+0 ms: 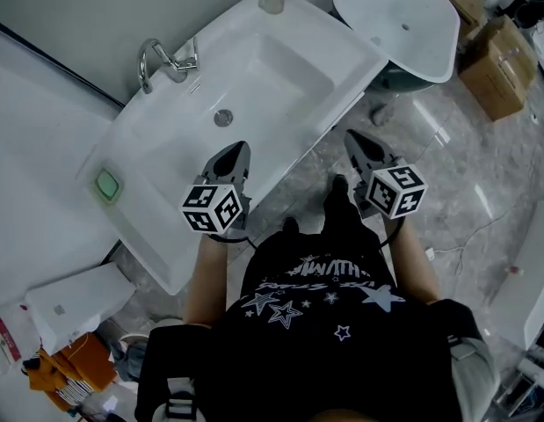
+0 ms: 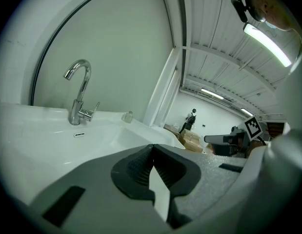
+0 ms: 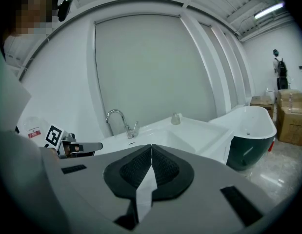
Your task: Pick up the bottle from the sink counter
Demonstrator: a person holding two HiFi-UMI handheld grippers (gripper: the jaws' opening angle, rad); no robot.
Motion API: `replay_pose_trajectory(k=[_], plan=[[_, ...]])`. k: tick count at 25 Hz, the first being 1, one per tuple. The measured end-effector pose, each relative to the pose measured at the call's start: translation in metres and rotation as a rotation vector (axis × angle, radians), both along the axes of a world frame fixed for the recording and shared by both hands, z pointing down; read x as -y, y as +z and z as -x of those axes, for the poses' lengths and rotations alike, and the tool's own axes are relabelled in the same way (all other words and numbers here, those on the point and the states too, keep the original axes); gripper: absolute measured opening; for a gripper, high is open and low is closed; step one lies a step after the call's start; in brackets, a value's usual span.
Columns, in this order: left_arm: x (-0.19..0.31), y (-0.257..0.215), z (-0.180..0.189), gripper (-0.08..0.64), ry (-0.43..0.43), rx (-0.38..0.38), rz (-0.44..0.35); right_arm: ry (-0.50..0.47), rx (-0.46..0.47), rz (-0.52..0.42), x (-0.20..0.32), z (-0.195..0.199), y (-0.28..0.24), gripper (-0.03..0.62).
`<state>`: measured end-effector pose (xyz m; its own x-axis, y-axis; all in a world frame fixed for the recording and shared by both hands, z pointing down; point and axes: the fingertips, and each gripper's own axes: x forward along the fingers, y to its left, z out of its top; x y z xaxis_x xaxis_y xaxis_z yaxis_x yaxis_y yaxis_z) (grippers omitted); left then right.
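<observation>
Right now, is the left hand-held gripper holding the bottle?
No, the left hand-held gripper is shut on nothing; the bottle stands on the sink counter.

Ahead of me a chrome tap curves up near the wall, and a green pad lies well apart from it on my left. On my right a white tub stands on the grey marbled floor, with cardboard boxes beyond it.

wall: plain, pale grey-green | floor: glossy grey marble-look tiles, catching light | ceiling: white ribbed panels, lit strip lights | furniture: white freestanding tub with dark outer shell; brown cardboard boxes on floor beside it
</observation>
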<state>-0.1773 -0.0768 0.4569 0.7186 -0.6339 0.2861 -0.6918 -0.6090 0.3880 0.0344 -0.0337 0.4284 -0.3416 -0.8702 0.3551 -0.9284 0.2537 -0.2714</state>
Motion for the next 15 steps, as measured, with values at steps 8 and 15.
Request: replay_pose_trajectory(k=[8,15], plan=[[0.036,-0.002,-0.012,0.009,-0.065,0.025,-0.014,-0.054,0.047,-0.013,0.058,-0.019,0.008,0.006],[0.101,-0.005,-0.054,0.009,-0.138,0.060,-0.020,-0.133,0.083,-0.019,0.140,-0.062,0.017,0.008]])
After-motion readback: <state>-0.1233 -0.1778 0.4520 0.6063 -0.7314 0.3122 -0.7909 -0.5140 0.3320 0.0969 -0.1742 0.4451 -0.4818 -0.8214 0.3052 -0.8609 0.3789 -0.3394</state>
